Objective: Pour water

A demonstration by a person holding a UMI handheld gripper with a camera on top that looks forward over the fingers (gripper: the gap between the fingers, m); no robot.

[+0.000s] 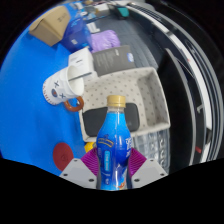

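— What does the gripper view give you?

— A blue plastic bottle (113,148) with a pale yellowish cap stands upright right at the gripper (112,170). Its lower body sits between the two fingers, whose purple pads (93,160) flank it at either side.

— Are the fingers clenched on it?

— They appear to press against both sides of the bottle, so I read it as grasped. No gap shows between pads and bottle.

— What lies beyond?

— Just behind the bottle is a beige tray (131,96) with raised walls, resting on a blue desk (35,95). Farther off, past the tray, a white cup-like container (80,64) stands near a purple object (104,40) and a brown cardboard box (47,27). Beside the tray lies an orange ring (74,102). A small white item (54,89) sits next to it. A red round thing (63,155) sits on the desk close to the fingers.

— And on the other side?

— A dark curved surface with pale stripes; I cannot tell what it is.
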